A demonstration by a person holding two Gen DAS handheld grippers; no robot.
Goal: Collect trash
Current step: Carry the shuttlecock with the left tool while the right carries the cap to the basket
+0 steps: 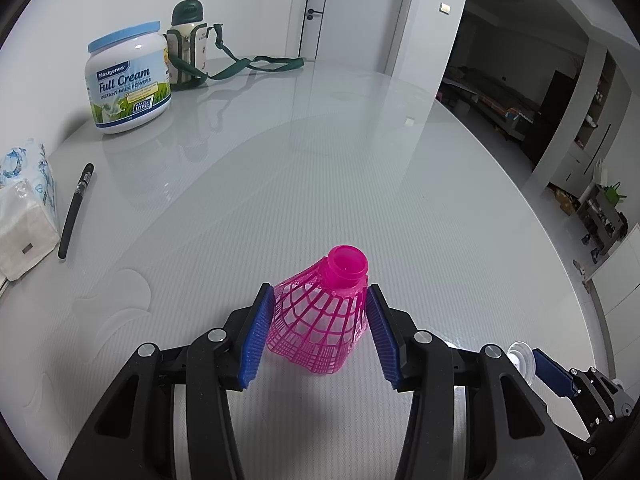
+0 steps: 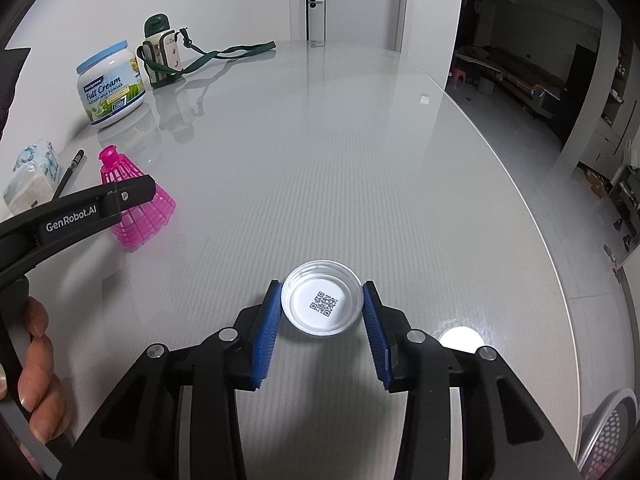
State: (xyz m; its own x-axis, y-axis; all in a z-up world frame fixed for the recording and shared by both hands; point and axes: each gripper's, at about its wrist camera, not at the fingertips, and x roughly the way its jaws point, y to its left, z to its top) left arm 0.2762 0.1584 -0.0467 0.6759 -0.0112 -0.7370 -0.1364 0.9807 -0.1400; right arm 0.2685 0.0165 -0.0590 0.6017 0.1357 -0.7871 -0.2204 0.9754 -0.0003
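Note:
A pink plastic shuttlecock (image 1: 320,320) sits between the blue pads of my left gripper (image 1: 320,300), cork end pointing away; the pads touch its mesh skirt on both sides. It also shows in the right wrist view (image 2: 138,204) with the left gripper's arm across it. A white bottle cap (image 2: 322,302) with a QR code inside sits open side up between the pads of my right gripper (image 2: 322,292), which press on its rim. The cap's edge (image 1: 520,354) shows in the left wrist view.
On the grey table (image 2: 360,160) at the far left stand a milk powder tub (image 1: 128,80) and a green flask with a strap (image 1: 188,44). A tissue pack (image 1: 24,208) and a black pen (image 1: 76,210) lie at the left. A mesh bin (image 2: 612,432) shows at the lower right.

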